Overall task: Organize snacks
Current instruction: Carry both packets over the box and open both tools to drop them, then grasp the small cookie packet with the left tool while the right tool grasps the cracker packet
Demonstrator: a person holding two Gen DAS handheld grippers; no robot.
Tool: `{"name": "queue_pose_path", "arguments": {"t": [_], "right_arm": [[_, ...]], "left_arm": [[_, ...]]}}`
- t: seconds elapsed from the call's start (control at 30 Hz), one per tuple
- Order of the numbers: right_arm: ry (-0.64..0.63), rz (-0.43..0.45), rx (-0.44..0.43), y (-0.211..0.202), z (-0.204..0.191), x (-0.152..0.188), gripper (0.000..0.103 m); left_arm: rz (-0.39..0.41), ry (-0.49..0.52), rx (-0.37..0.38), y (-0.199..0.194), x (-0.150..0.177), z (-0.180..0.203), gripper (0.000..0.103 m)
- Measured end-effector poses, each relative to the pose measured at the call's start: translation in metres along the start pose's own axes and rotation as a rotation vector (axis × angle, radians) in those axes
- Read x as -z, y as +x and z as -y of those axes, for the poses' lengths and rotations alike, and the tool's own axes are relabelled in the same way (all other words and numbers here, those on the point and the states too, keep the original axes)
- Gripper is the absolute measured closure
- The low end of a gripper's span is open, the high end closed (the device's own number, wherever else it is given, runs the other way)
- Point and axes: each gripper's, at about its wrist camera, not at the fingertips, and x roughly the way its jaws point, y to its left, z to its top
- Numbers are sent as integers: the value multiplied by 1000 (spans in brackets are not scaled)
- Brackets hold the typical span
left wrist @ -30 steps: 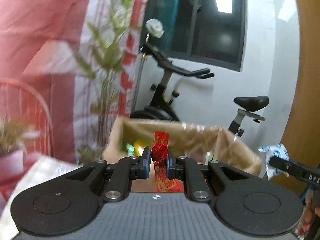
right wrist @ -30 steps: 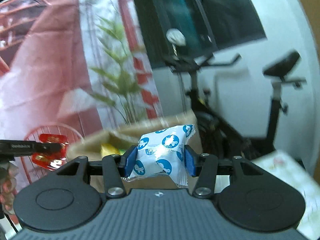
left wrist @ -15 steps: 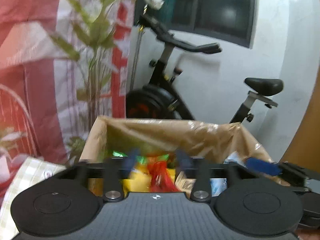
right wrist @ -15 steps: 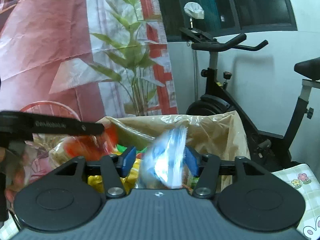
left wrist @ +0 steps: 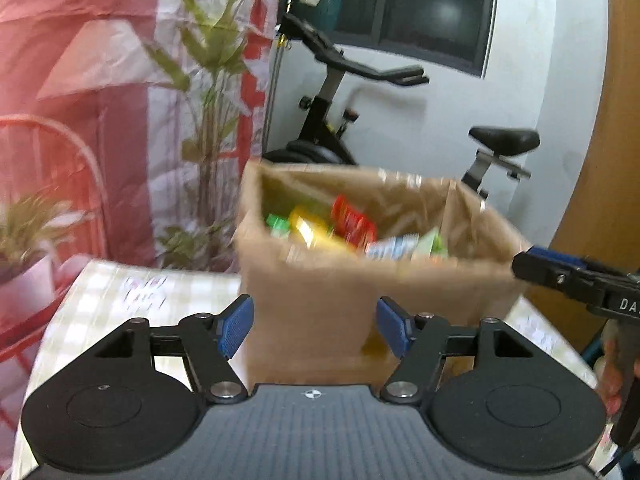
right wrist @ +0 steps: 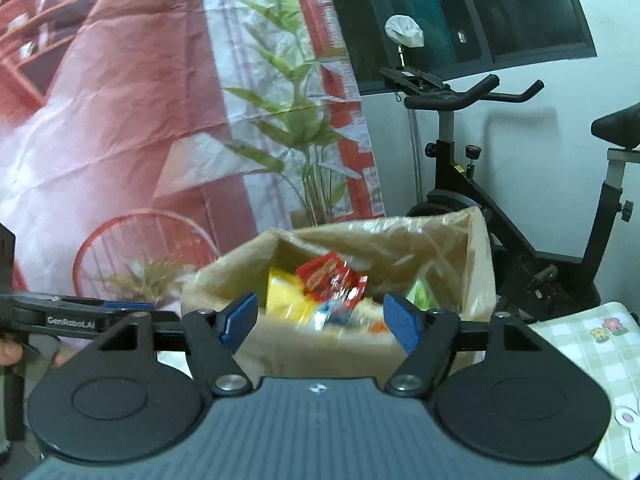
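A brown paper bag (left wrist: 312,304) stands open on the table, also in the right wrist view (right wrist: 440,240). Inside lie several snack packets: a red packet (left wrist: 354,220) (right wrist: 332,278), a yellow one (left wrist: 310,228) (right wrist: 284,294), green ones (left wrist: 278,224) and a blue-and-white packet (left wrist: 394,246) (right wrist: 332,314). My left gripper (left wrist: 314,326) is open and empty in front of the bag. My right gripper (right wrist: 320,316) is open and empty, just before the bag's rim. Each gripper shows at the edge of the other's view (left wrist: 576,280) (right wrist: 80,316).
A checked tablecloth (left wrist: 120,300) (right wrist: 592,344) covers the table. Behind the bag stand an exercise bike (right wrist: 480,184), a tall green plant (left wrist: 212,92), a red wire chair (right wrist: 140,244) and a small potted plant (left wrist: 28,240). A wooden panel (left wrist: 612,160) is at the right.
Both grippers opened. The red packet left my left gripper and the blue-and-white packet left my right gripper; both now lie in the bag. Both grippers pulled back from it.
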Motion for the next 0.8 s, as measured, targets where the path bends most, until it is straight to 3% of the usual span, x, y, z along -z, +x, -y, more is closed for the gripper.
{"name": "queue_pose_path", "arguments": {"t": [0.2,0.37,0.57,0.8], "right_arm": [[-92,-86,-55,-21,-38,56,30],[-212,-285,-132,4,-49,101,31],[-438,-518,-158,41,-60,150,30],[-561,-564,-257,60,-70,172,19]], "left_arm": [[-88,-29,-35,-11,55,-7,34],[-135,-120,-48,2,83,-17,34],[-163,-212,-51,10,107,-26,36],[-178,-230,-66,17,117,-32,38]]}}
